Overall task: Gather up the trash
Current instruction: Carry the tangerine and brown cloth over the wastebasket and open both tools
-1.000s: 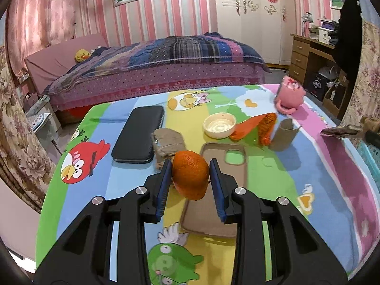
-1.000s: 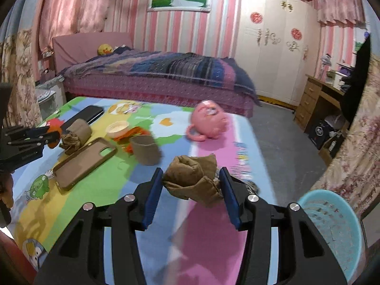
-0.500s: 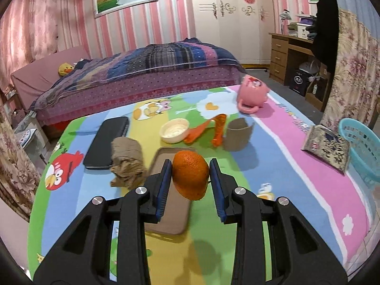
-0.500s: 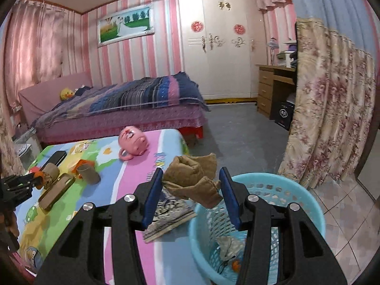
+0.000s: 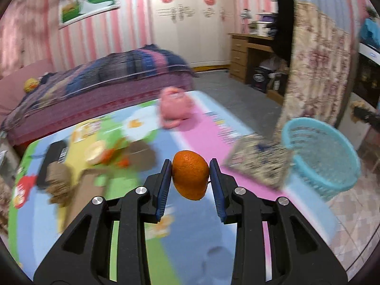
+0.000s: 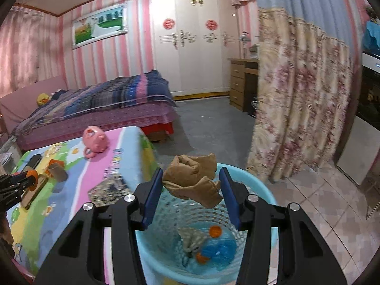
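1. Left gripper (image 5: 190, 180): blue pads pinching an orange (image 5: 190, 174) from both sides, held above the cartoon-print table cover (image 5: 190, 242).
2. Right gripper (image 6: 191, 190): pads clamped on a crumpled brown paper wad (image 6: 193, 182), held directly over the turquoise mesh basket (image 6: 266, 244).
3. Inside the basket: grey crumpled scrap, blue wrapper, small orange bits at the bottom.
4. Basket on the tiled floor, just beside the table edge, seen also from the left wrist (image 5: 320, 156).
5. On the table: patterned booklet (image 6: 109, 190) near the edge beside the basket, pink pig-shaped mug (image 6: 95, 141) farther back, brown cup (image 6: 58, 171), dark phone-like slab (image 6: 34, 161).
6. Barcode-like label on the dark slab in the left view, too blurred to read; no legible writing elsewhere.
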